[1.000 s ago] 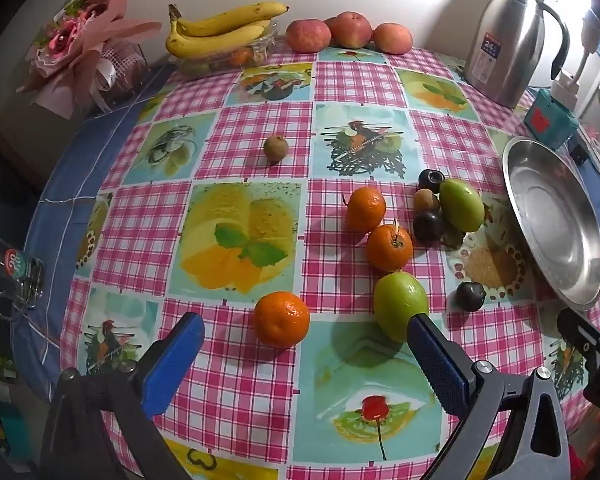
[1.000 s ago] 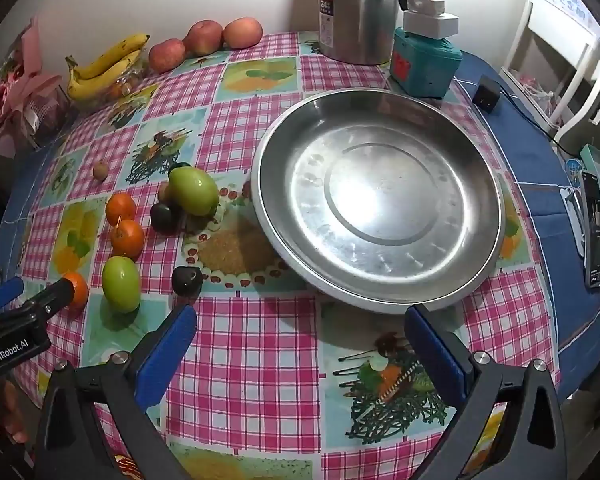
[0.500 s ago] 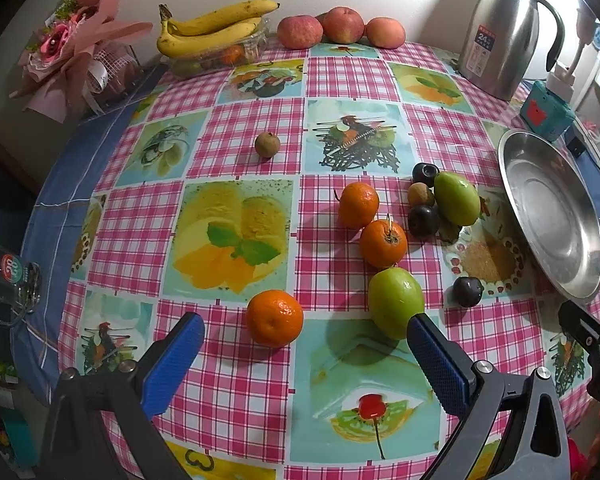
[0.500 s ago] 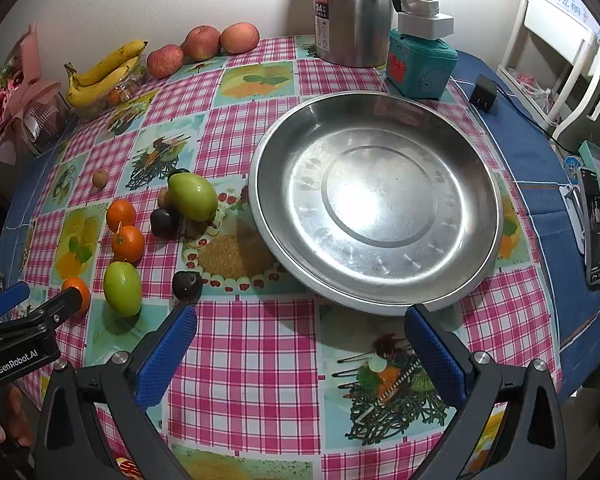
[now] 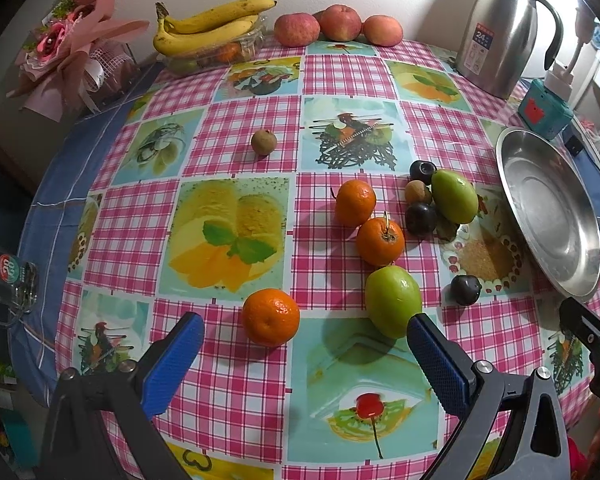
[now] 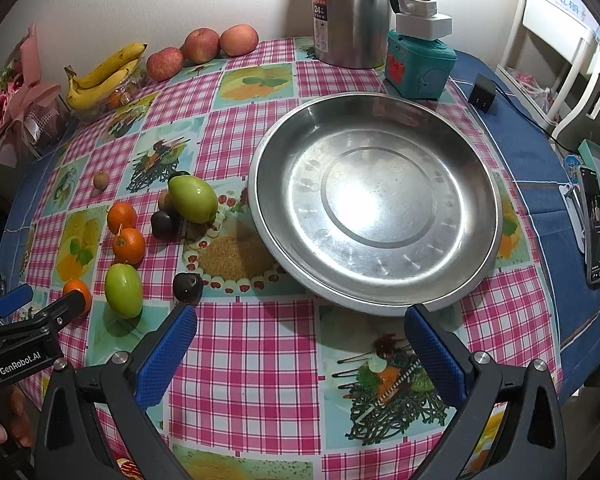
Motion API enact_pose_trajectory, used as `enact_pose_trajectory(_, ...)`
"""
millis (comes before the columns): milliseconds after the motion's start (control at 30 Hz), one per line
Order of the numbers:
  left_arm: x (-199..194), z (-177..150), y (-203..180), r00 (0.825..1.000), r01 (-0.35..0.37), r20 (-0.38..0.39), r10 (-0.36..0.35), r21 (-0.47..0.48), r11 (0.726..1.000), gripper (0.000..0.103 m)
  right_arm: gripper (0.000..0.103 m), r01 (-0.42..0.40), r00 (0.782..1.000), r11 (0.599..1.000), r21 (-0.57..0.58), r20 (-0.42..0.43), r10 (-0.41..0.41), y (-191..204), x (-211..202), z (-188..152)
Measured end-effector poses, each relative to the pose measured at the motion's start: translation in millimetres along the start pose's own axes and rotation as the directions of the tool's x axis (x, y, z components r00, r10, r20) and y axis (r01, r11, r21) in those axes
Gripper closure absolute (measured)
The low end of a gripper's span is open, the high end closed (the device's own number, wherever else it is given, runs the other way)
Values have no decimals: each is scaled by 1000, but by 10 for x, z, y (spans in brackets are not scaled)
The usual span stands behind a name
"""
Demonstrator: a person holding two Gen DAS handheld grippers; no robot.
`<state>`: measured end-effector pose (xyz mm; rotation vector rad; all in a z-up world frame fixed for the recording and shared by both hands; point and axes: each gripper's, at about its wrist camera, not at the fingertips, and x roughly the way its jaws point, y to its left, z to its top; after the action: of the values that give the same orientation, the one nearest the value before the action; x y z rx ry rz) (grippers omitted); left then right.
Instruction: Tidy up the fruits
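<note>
Loose fruit lies on the checked tablecloth. In the left wrist view a near orange [image 5: 270,317], a near green fruit [image 5: 393,301], two more oranges [image 5: 355,202] [image 5: 380,241], a second green fruit [image 5: 454,195], dark plums [image 5: 465,289] [image 5: 420,218] and a small brown fruit [image 5: 264,142] show. The empty steel plate [image 6: 373,204] sits right of them. My left gripper [image 5: 303,354] is open just short of the near orange. My right gripper [image 6: 300,344] is open in front of the plate, empty.
Bananas [image 5: 210,26] on a clear tub and three apples [image 5: 337,26] stand at the back wall. A steel jug [image 5: 499,32], a teal box [image 6: 417,64], a pink bouquet [image 5: 68,56] and a charger [image 6: 483,96] ring the table. A phone [image 6: 595,224] lies at the right edge.
Both grippers have drawn back and risen slightly, so the fruit and the plate sit a little farther off. Nothing on the table has moved.
</note>
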<state>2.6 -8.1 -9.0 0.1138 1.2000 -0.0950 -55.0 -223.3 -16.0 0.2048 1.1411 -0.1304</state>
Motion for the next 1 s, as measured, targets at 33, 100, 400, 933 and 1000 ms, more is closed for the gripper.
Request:
enact_pose_trajectory(33, 2, 2, -6, 1000, 0, -1, 0, 0, 1000, 1, 0, 0, 1000, 1000, 0, 0, 0, -6, 0, -6)
enact_pose_trajectory(100, 4, 2, -5, 1000, 1, -2, -1, 0, 1000, 1, 0, -2, 1000, 1000, 3, -1, 2, -13, -2, 4)
enact_pose_trajectory(400, 9, -1, -23, 1000, 0, -3, 0, 0, 1000, 0, 0, -3, 1000, 1000, 13, 14, 3, -37, -24, 0)
enact_pose_trajectory(933, 10, -1, -27, 1000, -1, -4, 1, -1, 1000, 0, 0, -7, 999, 1000, 26, 31, 7, -70, -25, -6)
enact_pose_trajectory(1000, 9, 1, -29, 1000, -1, -4, 1, -1, 1000, 0, 0, -7, 1000, 1000, 27, 31, 6, -70, -24, -6)
